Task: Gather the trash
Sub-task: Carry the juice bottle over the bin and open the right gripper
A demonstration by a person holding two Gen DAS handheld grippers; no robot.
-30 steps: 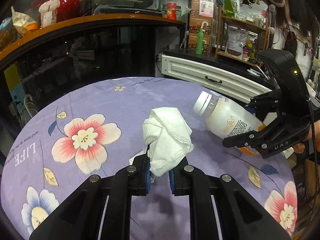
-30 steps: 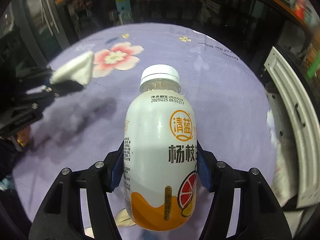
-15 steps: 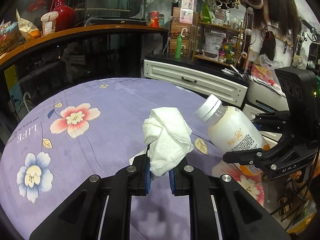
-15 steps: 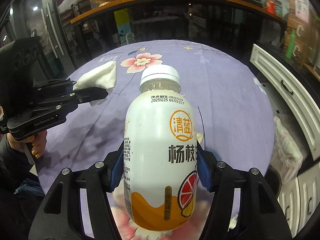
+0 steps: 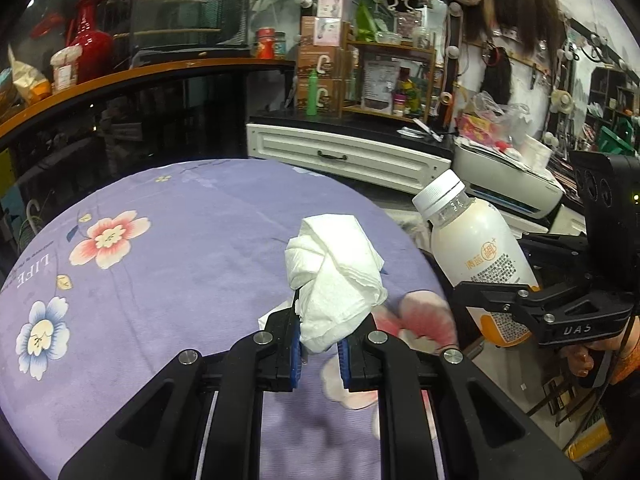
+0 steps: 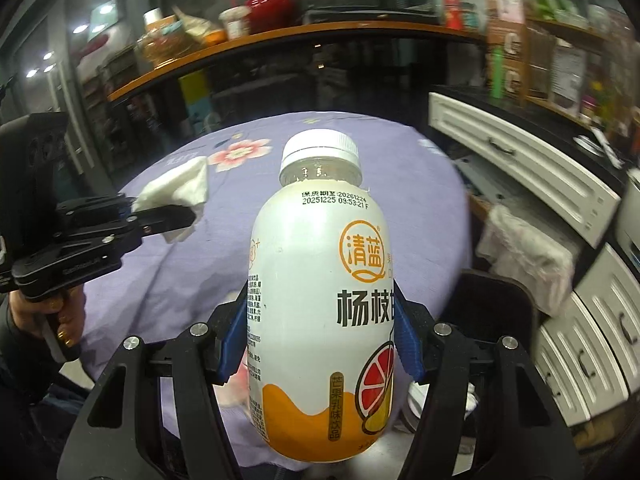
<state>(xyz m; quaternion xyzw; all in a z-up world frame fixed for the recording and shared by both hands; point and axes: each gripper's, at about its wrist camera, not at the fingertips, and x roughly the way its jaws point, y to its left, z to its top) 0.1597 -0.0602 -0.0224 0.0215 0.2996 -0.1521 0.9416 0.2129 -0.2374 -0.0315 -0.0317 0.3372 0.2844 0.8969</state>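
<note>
My left gripper [image 5: 319,354] is shut on a crumpled white tissue [image 5: 334,276] and holds it above the near right part of the purple floral tablecloth [image 5: 168,264]. The tissue also shows in the right wrist view [image 6: 178,190], at the left. My right gripper [image 6: 318,352] is shut on a white and orange drink bottle [image 6: 320,300] with a white cap, held in the air past the table's right edge. In the left wrist view the bottle [image 5: 476,252] leans left in the right gripper [image 5: 520,304].
A dark bin [image 6: 492,312] with a white bag [image 6: 528,256] over its rim stands right of the table. White drawers [image 6: 520,172] and a printer [image 5: 504,176] lie beyond. A dark counter [image 5: 140,120] curves behind the table.
Both grippers have moved back and to the right with their loads, off the table's middle to its right edge. The bin has come into the right wrist view.
</note>
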